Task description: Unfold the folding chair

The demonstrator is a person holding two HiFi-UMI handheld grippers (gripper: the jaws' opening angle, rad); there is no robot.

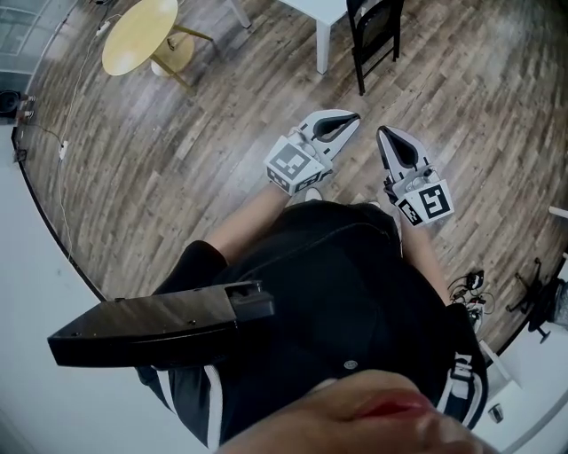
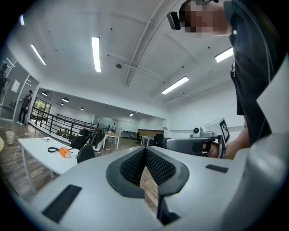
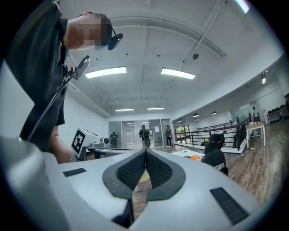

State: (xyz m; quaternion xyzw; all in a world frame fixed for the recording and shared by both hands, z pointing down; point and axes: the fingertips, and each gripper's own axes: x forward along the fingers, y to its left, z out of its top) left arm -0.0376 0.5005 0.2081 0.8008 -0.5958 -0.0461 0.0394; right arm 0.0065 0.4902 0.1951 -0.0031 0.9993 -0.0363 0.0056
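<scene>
A black folding chair (image 1: 374, 35) stands by a white table (image 1: 325, 18) at the top of the head view; it looks upright, and I cannot tell how far it is folded. Its dark back also shows in the left gripper view (image 2: 85, 153) and the right gripper view (image 3: 215, 158). Both grippers are held level in front of the person's body, well short of the chair. My left gripper (image 1: 354, 119) (image 2: 145, 149) is shut with nothing between its pads. My right gripper (image 1: 382, 132) (image 3: 145, 152) is shut and empty too, close beside the left.
A round yellow table (image 1: 139, 34) stands at the far left on the wooden floor (image 1: 177, 151). Cables (image 1: 467, 288) and a black stand (image 1: 534, 303) lie at the right by the white wall. A dark bar (image 1: 160, 323) juts out near the person's body. People stand far off in the hall (image 3: 144, 134).
</scene>
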